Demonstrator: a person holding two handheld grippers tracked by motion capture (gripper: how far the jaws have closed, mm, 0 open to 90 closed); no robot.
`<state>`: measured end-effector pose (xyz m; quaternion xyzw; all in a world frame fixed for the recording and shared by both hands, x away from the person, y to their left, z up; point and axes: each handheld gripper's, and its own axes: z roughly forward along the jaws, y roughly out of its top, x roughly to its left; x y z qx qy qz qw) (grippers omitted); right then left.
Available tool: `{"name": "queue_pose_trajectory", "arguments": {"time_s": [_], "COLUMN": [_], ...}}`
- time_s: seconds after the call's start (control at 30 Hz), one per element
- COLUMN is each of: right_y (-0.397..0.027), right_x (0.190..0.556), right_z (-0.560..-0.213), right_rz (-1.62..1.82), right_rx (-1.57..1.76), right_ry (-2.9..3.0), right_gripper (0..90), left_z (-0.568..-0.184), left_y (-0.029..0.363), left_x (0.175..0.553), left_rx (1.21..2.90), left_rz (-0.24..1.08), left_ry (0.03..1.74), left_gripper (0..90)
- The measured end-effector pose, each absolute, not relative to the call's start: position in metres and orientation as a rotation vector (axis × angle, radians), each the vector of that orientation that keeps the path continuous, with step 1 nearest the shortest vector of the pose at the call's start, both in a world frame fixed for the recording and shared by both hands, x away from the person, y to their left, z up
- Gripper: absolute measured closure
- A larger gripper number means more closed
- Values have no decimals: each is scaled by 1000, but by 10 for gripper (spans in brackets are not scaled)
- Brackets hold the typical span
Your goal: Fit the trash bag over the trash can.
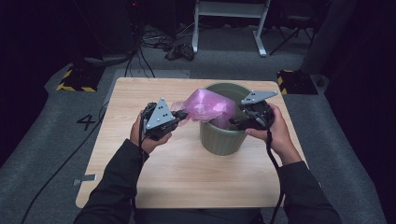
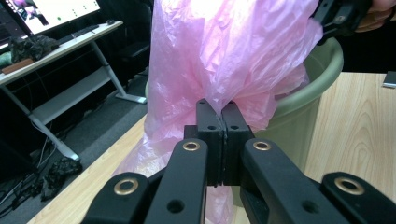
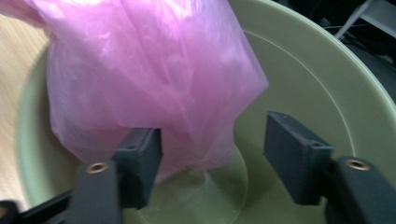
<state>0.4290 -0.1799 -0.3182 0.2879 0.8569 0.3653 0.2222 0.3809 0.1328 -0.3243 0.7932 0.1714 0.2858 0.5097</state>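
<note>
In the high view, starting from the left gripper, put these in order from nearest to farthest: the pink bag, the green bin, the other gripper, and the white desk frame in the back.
1. pink bag: pinched in the left gripper.
2. green bin: just right of it, mid-table.
3. right gripper: over the bin's right rim.
4. white desk frame: on the floor beyond the table.

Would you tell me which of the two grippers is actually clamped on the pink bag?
The left gripper: its fingers pinch the pink bag tight, while the right gripper stands open over the green bin.
</note>
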Motion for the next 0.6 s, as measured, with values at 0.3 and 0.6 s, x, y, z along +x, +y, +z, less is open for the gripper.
{"name": "queue_pose_trajectory", "arguments": {"time_s": [0.3,0.6], "right_y": [-203,-196], "right_x": [410,391], "right_z": [-306,-293], "right_rz": [1188,1273], "right_rx": [695,568], "right_ry": [2330,2288], "right_gripper": [230,230], "left_z": [-320,-319], "left_y": [124,113], "left_x": [384,385], "left_rx": [1939,1947], "left_rz": [702,694], "left_ry": [423,401], "left_gripper": [893,893]}}
